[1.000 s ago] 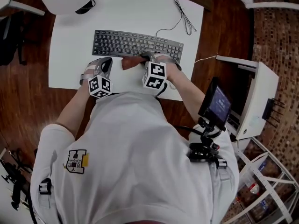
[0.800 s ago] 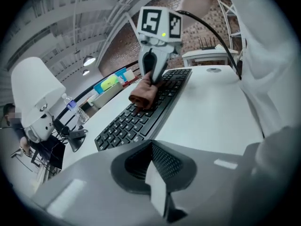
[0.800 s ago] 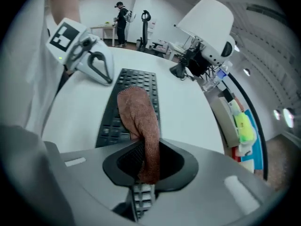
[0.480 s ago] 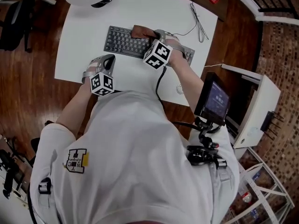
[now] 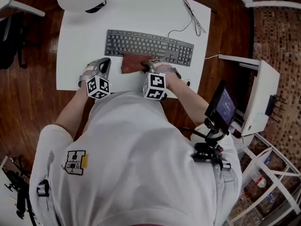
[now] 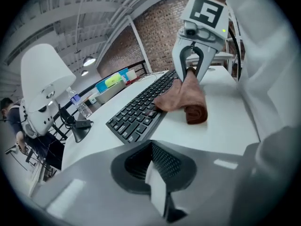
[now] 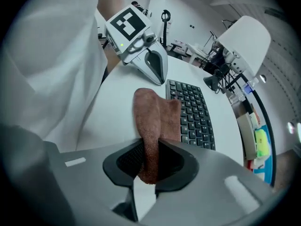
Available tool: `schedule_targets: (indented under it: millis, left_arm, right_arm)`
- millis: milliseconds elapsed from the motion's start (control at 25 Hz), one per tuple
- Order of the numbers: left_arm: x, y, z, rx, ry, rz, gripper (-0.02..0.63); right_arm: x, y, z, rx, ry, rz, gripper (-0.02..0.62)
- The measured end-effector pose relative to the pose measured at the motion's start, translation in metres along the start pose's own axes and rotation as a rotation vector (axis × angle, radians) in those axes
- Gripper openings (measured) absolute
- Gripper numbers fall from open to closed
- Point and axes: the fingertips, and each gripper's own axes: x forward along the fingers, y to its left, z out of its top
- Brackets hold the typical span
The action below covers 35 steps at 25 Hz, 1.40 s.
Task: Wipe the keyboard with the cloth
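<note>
The torso (image 5: 136, 149) is covering the table's (image 5: 141, 11) near edge, and from above the right gripper (image 7: 146, 173) is hiding the cloth's (image 5: 133, 63) pinched end. Its own view is showing the jaws narrowly clamping that brown fold. The cloth is lying near the near edge, its far end overlapping the keyboard's (image 5: 149, 45) front row. The left gripper (image 6: 157, 187) is resting closed and empty towards the near-left corner. Half a second ago the cloth was up on the keyboard's far rows; now it's sitting back at the front.
</note>
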Motion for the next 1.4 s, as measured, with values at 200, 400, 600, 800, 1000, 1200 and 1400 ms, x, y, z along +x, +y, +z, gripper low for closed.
schedule_targets:
  millis: [200, 400, 600, 800, 1000, 1200, 1400]
  left_arm:
    - [-0.001, -0.004, -0.01, 0.001, -0.023, -0.03, 0.0]
    - [-0.012, -0.007, -0.008, -0.009, -0.032, -0.031, 0.0]
    - [-0.022, -0.006, -0.005, -0.032, -0.012, -0.015, 0.0]
    - [-0.022, -0.002, -0.024, -0.061, 0.026, 0.011, 0.0]
    - [-0.025, -0.014, -0.034, -0.096, 0.068, 0.049, 0.0]
    - [-0.037, -0.035, -0.026, -0.124, 0.099, 0.074, 0.0]
    - [-0.045, -0.033, -0.026, -0.115, 0.095, 0.065, 0.0]
  right_arm:
    - [0.02, -0.055, 0.007, 0.117, 0.002, -0.029, 0.067]
    - [0.029, -0.14, 0.003, 0.175, 0.035, -0.153, 0.067]
    - [0.022, -0.193, -0.004, 0.225, 0.084, -0.352, 0.067]
    - [0.034, -0.15, 0.014, 0.148, 0.064, -0.314, 0.067]
    - [0.034, -0.07, 0.03, 0.022, 0.009, -0.196, 0.067]
    - [0.013, 0.0, 0.033, -0.081, -0.067, -0.039, 0.067]
    - [0.015, -0.025, 0.04, 0.004, -0.074, -0.02, 0.067]
